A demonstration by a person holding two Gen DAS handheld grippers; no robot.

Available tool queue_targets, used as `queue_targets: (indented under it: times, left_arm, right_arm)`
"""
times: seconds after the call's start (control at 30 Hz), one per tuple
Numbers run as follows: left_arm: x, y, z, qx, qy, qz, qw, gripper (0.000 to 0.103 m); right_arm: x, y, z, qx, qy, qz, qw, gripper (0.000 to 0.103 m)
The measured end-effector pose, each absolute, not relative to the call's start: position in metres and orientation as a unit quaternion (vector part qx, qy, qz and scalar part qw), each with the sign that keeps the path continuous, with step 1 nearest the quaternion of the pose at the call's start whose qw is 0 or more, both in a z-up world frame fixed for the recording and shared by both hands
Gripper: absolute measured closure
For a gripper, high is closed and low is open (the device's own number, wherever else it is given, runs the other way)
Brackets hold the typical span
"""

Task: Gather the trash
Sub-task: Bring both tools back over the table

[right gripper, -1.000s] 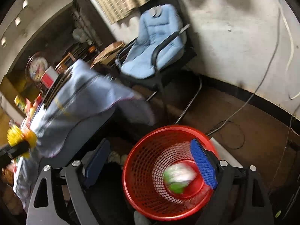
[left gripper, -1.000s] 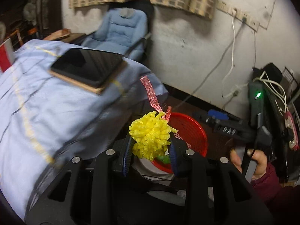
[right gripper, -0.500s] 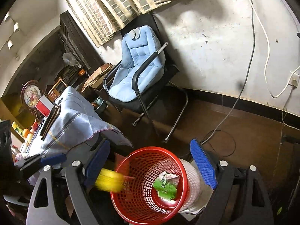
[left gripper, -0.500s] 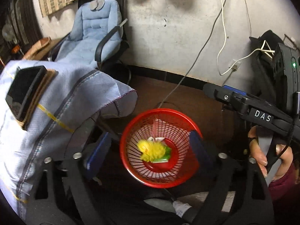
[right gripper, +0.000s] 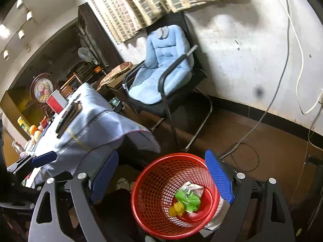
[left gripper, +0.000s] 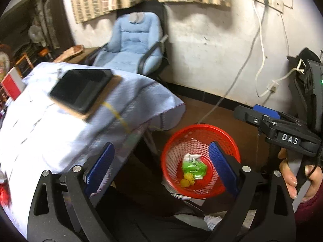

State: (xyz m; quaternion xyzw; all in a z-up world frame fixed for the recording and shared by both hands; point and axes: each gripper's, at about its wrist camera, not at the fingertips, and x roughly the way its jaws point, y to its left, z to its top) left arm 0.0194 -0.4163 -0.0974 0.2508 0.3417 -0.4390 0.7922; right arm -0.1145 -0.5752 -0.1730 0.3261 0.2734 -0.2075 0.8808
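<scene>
A red mesh waste basket (left gripper: 175, 147) stands on the brown floor beside the table; it also shows in the right wrist view (right gripper: 153, 173). Inside lie a green and white wrapper (left gripper: 192, 166) (right gripper: 188, 197) and a yellow pom-pom (left gripper: 186, 180) (right gripper: 176, 207). My left gripper (left gripper: 161, 165) is open and empty, above and left of the basket. My right gripper (right gripper: 161, 173) is open and empty, over the basket's near side. The right gripper's body shows in the left wrist view (left gripper: 282, 129), held by a hand.
A table under a light blue cloth (left gripper: 60, 125) (right gripper: 90, 121) carries a dark tablet on a board (left gripper: 80, 90). A light blue chair (left gripper: 131, 46) (right gripper: 161, 68) stands by the white wall. Cables (right gripper: 252, 129) trail over the floor.
The yellow pom-pom, held by my left gripper a second ago, has dropped into the red basket. The left gripper has opened and drawn back toward the table.
</scene>
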Motion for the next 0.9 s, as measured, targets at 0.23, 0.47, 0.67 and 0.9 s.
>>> queue_targets:
  times: [0.23,0.47,0.67,0.9]
  left_arm:
    - [0.037,-0.361,-0.072,0.205,0.324,-0.395,0.835,0.009]
    - [0.069,-0.279,-0.051,0.139,0.316,-0.326,0.880,0.008]
    - [0.096,-0.197,-0.039,0.077,0.311,-0.249,0.914,0.007]
    - [0.134,-0.067,-0.033,0.007,0.312,-0.108,0.944,0.007]
  right_arm:
    - [-0.101,-0.544,-0.143,0.295,0.268,-0.173,0.900,0.016]
    - [-0.079,-0.502,-0.108,0.259,0.266,-0.132,0.919,0.012]
    - [-0.048,-0.455,-0.085,0.233,0.277,-0.078,0.929,0.008]
    - [0.004,-0.381,-0.068,0.185,0.306,-0.006,0.934,0.008]
